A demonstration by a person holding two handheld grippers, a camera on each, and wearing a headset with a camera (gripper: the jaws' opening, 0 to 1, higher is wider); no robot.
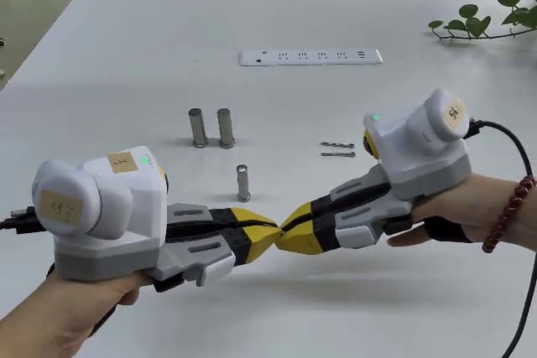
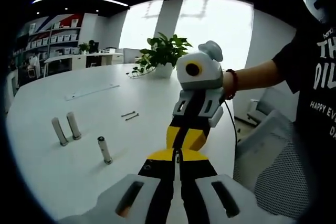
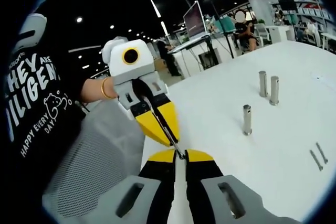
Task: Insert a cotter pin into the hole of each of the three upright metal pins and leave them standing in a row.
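Starting at your left, the left gripper [image 1: 270, 237] sits low over the counter [image 1: 126, 39], well in front of the pair of metal pins [image 1: 211, 127], which stand upright just beside each other. The lone metal pin [image 1: 243, 183] stands apart from that pair, nearer to you and just behind the point where your two grippers meet. That is your main risk, because a careless push forward with either hand could tip it over and a toppled pin would likely roll. As far as the views show, none of the three has anything through its hole, and they do not yet form a row.

Your right gripper [image 1: 287, 228] comes in from the right. Beyond its body, two cotter pins [image 1: 337, 149] lie flat and side by side on the counter. They are thin and low, so they will probably skid if you pinch them off-centre.

Your left fingers are closed, with the yellow tips together. Your right fingers are closed too, and the two sets touch tip to tip. In the right gripper view a thin grey sliver runs along the seam of the left fingers. It may be a third cotter pin, but it is too small to tell. If it is, a loose handover could drop it.
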